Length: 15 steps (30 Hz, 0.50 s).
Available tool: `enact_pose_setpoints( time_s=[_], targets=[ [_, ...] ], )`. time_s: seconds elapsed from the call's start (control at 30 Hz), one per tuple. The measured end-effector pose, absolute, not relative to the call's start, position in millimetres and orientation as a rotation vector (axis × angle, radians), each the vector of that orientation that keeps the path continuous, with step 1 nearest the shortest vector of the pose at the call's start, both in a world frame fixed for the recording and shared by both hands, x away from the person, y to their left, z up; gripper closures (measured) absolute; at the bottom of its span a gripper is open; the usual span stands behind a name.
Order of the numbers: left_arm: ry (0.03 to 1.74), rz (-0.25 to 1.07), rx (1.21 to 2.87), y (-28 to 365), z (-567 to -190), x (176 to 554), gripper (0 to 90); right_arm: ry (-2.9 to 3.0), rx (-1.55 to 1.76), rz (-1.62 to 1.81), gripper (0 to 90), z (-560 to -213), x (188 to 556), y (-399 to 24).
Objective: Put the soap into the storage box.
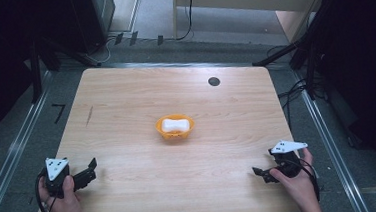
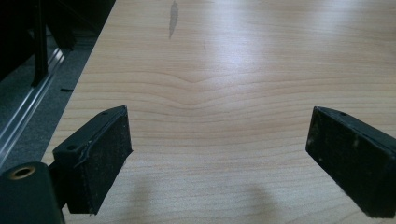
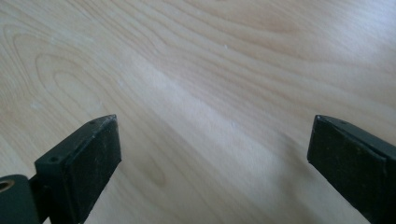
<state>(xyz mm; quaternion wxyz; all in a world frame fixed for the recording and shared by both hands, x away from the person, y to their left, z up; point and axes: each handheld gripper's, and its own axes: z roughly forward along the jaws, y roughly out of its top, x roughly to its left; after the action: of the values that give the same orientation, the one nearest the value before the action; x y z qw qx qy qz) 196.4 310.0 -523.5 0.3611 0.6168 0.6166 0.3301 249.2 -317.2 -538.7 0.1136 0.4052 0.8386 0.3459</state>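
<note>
Two grippers rest low at the near corners of the wooden table (image 1: 126, 105), one in each of the person's hands. From above, the left gripper (image 1: 88, 172) sits at the near left corner with its jaws pointing inward across the wood, and its own view shows those jaws standing wide apart with nothing but bare grain between them (a dark streak marks the wood farther ahead). The right gripper (image 1: 262, 173) sits at the near right corner, angled toward the middle of the table; its own view likewise shows the two black jaws spread wide over plain wood, gripping nothing.

Well ahead of both grippers, roughly midway between them and toward the centre of the table, stands a small orange bowl (image 1: 176, 133). Inside it lies a white block (image 1: 174, 124), resting within the rim. Neither gripper touches the bowl; both are well apart from it. Beyond the bowl, farther from the right gripper, a small dark round hole (image 1: 214, 81) sits in the tabletop.
</note>
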Motion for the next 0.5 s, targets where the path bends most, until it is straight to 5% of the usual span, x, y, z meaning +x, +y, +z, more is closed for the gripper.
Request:
enact_pose_setpoints(
  time_s=[0.5],
  targets=[
    [1.593,0.847,1.588,311,-523,196,7.2,2.369,1.281,1.072,2.4,-548,204,-358]
  ],
)
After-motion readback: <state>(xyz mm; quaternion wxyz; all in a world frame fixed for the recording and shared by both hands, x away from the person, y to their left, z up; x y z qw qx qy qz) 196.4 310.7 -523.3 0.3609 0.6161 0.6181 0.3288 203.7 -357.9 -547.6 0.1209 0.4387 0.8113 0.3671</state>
